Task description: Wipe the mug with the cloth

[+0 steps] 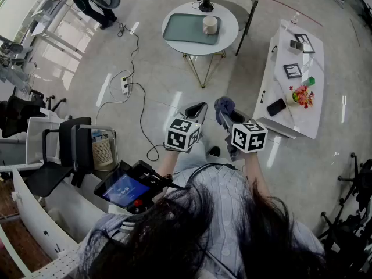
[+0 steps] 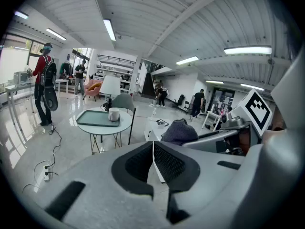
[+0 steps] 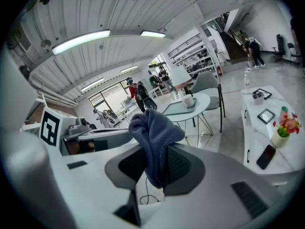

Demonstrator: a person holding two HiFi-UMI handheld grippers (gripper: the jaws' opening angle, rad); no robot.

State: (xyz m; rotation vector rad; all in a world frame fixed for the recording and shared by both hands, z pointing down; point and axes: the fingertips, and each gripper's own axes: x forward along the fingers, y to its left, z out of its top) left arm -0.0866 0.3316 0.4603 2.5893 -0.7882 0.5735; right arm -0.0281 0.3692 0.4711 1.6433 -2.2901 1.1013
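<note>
Well ahead of both tools, on a small round worktop [image 1: 230, 27] with thin metal legs, the mug [image 1: 210, 25] stands upright on a grey-green rectangular tray [image 1: 180, 31], far from either tool and touched by neither. It is pale and cylindrical; its handle is too small to make out. The cloth [image 3: 153, 132], a soft, nubbly blue-grey fabric, is pinched between the black ribbed pads of the right tool [image 1: 228, 120]. One bunched end rises above the jaws and flops over, and a shorter end hangs below. The left tool [image 2: 153, 151] is just beside it at about the same height, its jaws pressed together with nothing between them. Both tools have smooth grey bodies and carry a white cube with black square markers. To the right, a long white worktop [image 1: 303, 120] holds a dark phone [image 1: 276, 107], small frames [image 1: 292, 70] and a bunch of flowers [image 1: 301, 96]. A black cable runs across the glossy pale floor [image 1: 174, 80]. Long dark hair fills the bottom of the head view and hides the person's hands, and the cloth covers the spot where the right pads meet.
</note>
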